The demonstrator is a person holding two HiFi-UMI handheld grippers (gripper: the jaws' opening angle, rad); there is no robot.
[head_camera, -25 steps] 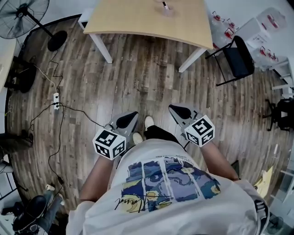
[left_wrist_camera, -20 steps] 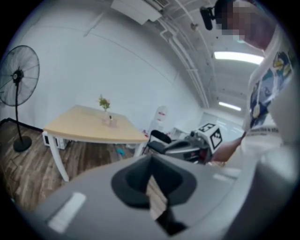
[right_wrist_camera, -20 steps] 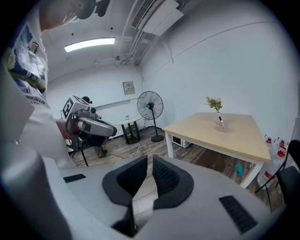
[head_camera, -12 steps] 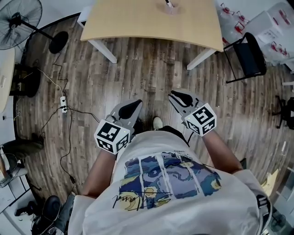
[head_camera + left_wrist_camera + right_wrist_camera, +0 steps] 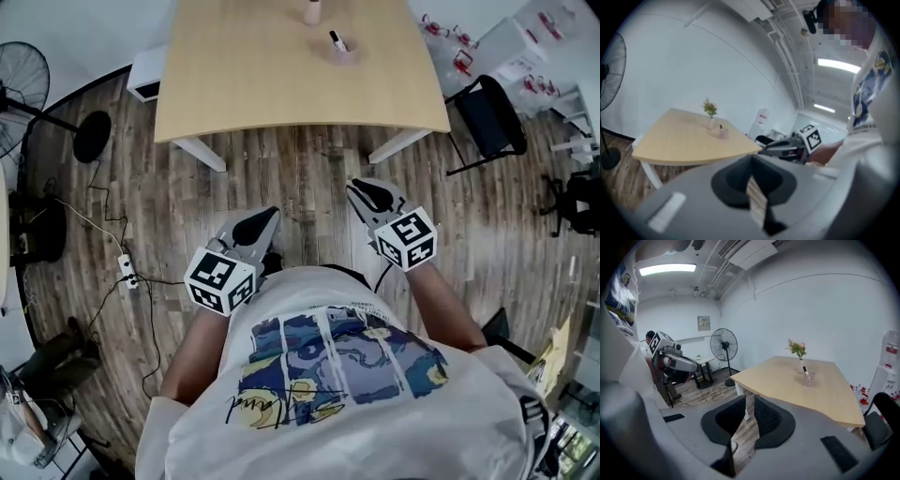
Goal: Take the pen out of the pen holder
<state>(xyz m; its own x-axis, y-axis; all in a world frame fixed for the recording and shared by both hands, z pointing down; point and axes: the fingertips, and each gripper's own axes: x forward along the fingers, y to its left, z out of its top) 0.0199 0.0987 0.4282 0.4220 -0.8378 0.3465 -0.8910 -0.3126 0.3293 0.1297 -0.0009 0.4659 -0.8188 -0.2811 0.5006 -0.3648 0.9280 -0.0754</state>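
At the far left a standing fan (image 5: 21,89) rests on the wooden floor (image 5: 300,187). A power strip (image 5: 125,272) and its cables lie nearer the person (image 5: 328,394). The left hand-held gripper (image 5: 265,218) is held out over the floor in front of the person's printed shirt and points toward the table (image 5: 244,94). Its own view shows it released: the jaws stand a narrow gap apart, with only floor showing in the gap.

The light wooden table is well ahead of both grippers. Toward its far side stands the pen holder (image 5: 344,52), a small pale cup. The pen (image 5: 336,40) sits inside it, leaning a little, with its dark end up. A flower vase (image 5: 312,11) stands just beyond the holder.

The right hand-held gripper (image 5: 358,190) is held level with the left one and apart from it, also over the floor and aimed at the table. Its jaws have just been closing a little. They stand a narrow gap apart, released, with nothing between them. To the right of the table is a black chair (image 5: 487,117).
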